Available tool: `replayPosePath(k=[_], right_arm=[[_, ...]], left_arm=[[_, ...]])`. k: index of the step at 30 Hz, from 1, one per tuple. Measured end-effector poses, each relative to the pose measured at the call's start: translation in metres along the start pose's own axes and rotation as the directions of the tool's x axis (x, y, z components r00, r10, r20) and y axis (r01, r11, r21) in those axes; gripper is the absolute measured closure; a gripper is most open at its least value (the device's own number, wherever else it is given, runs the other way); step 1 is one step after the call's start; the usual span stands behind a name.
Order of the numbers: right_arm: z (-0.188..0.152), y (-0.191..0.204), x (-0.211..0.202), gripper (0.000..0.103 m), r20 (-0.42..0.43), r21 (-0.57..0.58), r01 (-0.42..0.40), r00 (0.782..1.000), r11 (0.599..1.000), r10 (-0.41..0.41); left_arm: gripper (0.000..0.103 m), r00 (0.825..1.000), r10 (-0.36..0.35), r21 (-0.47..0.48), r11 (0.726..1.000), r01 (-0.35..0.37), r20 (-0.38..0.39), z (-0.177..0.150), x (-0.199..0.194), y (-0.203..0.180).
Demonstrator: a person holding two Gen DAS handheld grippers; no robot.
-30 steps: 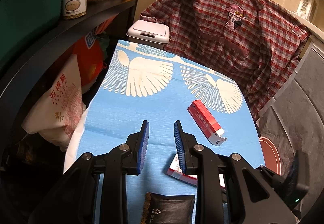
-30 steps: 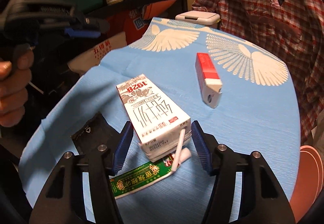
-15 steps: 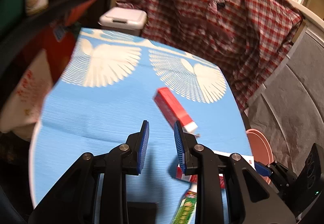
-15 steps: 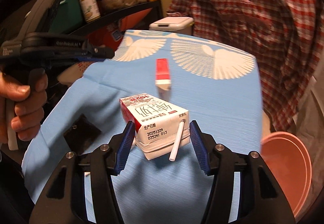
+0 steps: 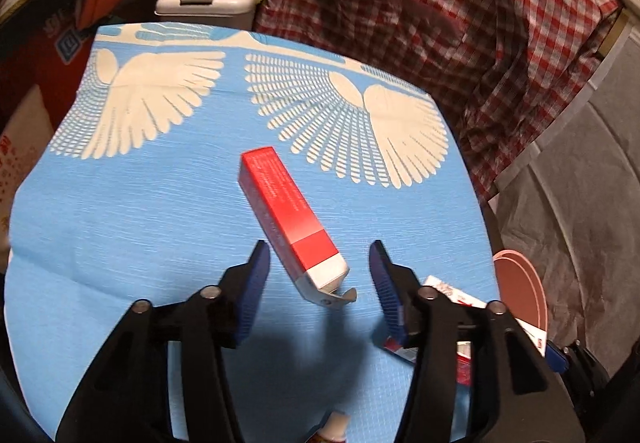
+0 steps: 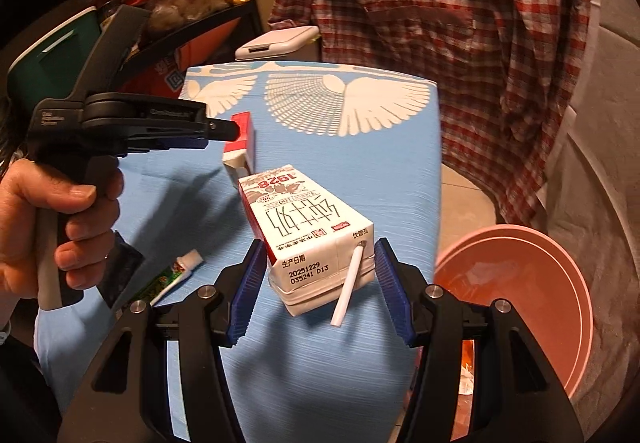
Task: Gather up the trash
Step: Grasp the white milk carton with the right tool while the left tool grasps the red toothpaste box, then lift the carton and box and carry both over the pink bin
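Holding a black gripper handle, the person's left hand (image 6: 60,231) appeared at the far left of the right wrist view. Its left gripper (image 5: 320,267) hovered over a table covered in a blue cloth (image 5: 140,211) printed with white wing shapes, jaws spread wide with nothing between the pads. A red and white carton (image 5: 290,217) lay on the cloth just ahead of those jaws, its opened white end pointing toward them. Nearer the person on the cloth lay a green toothpaste tube (image 6: 176,273) with a white cap, beside a dark packet (image 6: 120,271). To the right, the right gripper (image 6: 320,271) clamped a white and red milk carton (image 6: 308,239) between its blue pads (image 6: 250,291), lifted clear of the cloth, a white straw (image 6: 350,289) poking from its top. Right of the table, lower down, stood a pink bin (image 6: 520,307). Beyond the table sat a grey lidded bin (image 5: 212,3) and a red plaid shirt (image 5: 440,23) hung behind.
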State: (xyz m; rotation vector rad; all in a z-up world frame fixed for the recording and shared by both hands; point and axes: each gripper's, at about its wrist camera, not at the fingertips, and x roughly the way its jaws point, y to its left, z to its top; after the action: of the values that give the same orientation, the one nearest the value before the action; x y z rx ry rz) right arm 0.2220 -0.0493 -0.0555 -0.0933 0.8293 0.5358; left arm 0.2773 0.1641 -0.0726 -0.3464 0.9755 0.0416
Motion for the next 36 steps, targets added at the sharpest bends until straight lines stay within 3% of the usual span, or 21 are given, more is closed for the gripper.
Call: replayPosePath(k=[15,19,24,28,36], right_arm=[[-0.004,0.0,0.007,0.048,-0.021,-0.008,0.028,0.999,1.0,-0.029],[-0.007,0.003,0.013,0.048,-0.065,-0.031,0.012,0.998,0.999,-0.014],[-0.009,0.015,0.022,0.046,-0.1,-0.086,0.009,0.995,0.996,-0.018],[-0.008,0.019,0.028,0.04,-0.108,-0.091,0.023,0.994,0.996,-0.033],[-0.004,0.018,0.035,0.04,-0.096,-0.095,0.041,0.994,0.995,-0.05]], left_arm=[[0.051,0.995,0.076,0.003,0.997,-0.076,-0.065,-0.007,0.029,-0.004],[0.067,0.99,0.116,-0.013,0.993,-0.117,-0.076,-0.009,0.024,0.005],[0.067,0.984,0.16,-0.012,0.987,-0.161,-0.076,-0.013,0.014,0.014],[0.066,0.986,0.152,-0.035,0.987,-0.154,-0.07,-0.009,0.015,0.022],[0.063,0.988,0.143,-0.024,0.989,-0.145,-0.059,-0.005,0.023,0.025]])
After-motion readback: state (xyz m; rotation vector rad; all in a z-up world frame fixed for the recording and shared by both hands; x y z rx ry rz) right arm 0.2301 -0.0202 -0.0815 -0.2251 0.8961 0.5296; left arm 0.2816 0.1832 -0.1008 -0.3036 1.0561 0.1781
